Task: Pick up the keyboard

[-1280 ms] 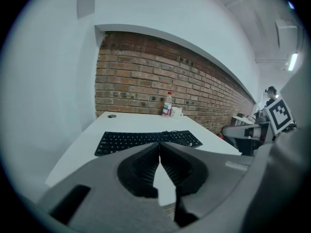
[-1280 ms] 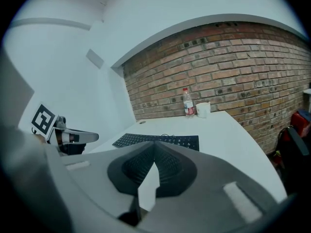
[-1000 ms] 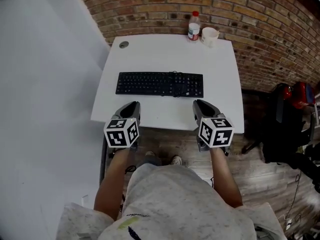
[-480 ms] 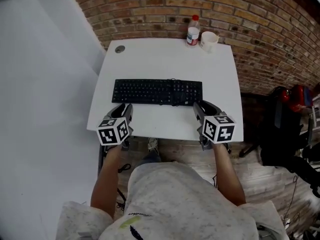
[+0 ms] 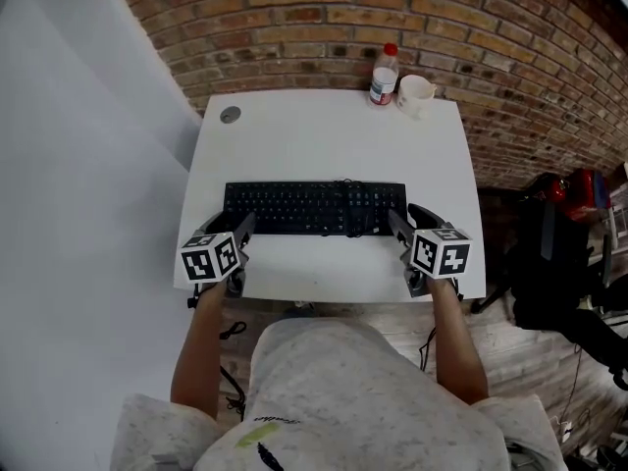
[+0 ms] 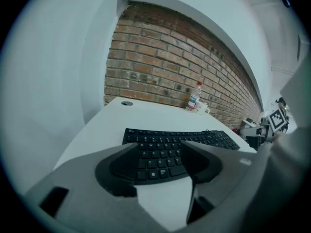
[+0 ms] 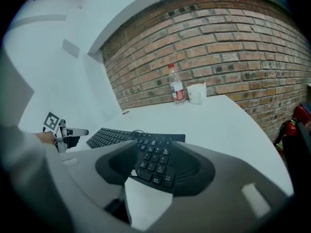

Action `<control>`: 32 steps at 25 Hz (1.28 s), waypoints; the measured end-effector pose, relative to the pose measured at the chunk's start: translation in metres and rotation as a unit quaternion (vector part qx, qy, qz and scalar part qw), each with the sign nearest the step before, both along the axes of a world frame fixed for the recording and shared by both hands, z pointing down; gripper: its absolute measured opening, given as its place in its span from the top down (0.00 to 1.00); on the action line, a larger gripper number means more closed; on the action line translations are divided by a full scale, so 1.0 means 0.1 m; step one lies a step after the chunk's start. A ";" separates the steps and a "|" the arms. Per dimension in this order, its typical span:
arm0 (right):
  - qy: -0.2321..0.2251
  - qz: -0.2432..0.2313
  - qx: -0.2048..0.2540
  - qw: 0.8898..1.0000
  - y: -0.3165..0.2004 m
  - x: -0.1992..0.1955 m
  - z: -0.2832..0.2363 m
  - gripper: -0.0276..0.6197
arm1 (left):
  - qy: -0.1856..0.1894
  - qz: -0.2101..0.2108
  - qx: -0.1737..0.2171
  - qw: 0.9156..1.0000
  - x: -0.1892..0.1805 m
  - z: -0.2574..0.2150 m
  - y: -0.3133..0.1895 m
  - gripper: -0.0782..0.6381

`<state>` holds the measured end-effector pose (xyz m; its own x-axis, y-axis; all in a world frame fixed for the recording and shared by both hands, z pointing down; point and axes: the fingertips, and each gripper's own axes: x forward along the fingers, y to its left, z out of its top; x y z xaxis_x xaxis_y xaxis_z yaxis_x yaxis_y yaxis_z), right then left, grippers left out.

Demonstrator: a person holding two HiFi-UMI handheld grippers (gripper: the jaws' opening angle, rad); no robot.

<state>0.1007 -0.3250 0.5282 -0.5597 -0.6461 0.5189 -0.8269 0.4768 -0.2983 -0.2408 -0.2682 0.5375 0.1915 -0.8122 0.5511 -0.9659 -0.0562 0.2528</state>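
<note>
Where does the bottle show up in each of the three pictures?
Head view: bottle, top, right of centre, at the table's far edge.
Left gripper view: bottle, small, right of centre, before the brick wall.
Right gripper view: bottle, above centre.
Shared landmark: the mug just right of it.

I am looking steeply down from the head camera onto the white table (image 5: pixel 324 135), brick wall (image 5: pixel 294 18) at the top; the left gripper camera is sitting low and close at the left end of the keyboard (image 6: pixel 160 144), facing the wall; the right one is mirroring it; all three are sharing keyboard, bottle (image 5: pixel 384 72), mug (image 5: pixel 416 94).
</note>
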 end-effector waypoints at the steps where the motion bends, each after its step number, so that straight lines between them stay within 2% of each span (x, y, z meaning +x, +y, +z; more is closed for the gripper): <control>1: 0.000 0.003 -0.005 1.000 -0.05 -0.01 0.03 0.60 | 0.001 0.001 -0.004 1.000 -0.06 0.02 -0.05 0.50; 8: 0.001 0.016 -0.049 0.999 -0.31 -0.06 0.21 0.45 | 0.029 0.010 -0.037 0.999 -0.37 0.21 -0.30 0.38; 15: 0.000 0.026 -0.097 0.995 -0.43 -0.10 0.40 0.33 | 0.061 0.037 -0.070 0.995 -0.43 0.35 -0.42 0.32; 19: 0.005 0.026 -0.114 0.993 -0.47 -0.13 0.48 0.31 | 0.063 0.053 -0.076 0.994 -0.47 0.42 -0.50 0.30; 26: 0.011 0.021 -0.143 0.989 -0.51 -0.22 0.59 0.31 | 0.076 0.077 -0.115 0.987 -0.41 0.49 -0.53 0.30; 29: 0.021 0.018 -0.154 0.988 -0.51 -0.21 0.60 0.32 | 0.063 0.084 -0.133 0.986 -0.41 0.51 -0.53 0.31; 32: 0.040 0.019 -0.158 0.986 -0.52 -0.23 0.62 0.32 | 0.048 0.075 -0.148 0.985 -0.45 0.53 -0.55 0.36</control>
<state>0.0774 -0.3774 0.5903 -0.4865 -0.4646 0.7399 -0.8697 0.3383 -0.3594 -0.2859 -0.3233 0.5909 0.3587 -0.5781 0.7329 -0.9236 -0.1062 0.3683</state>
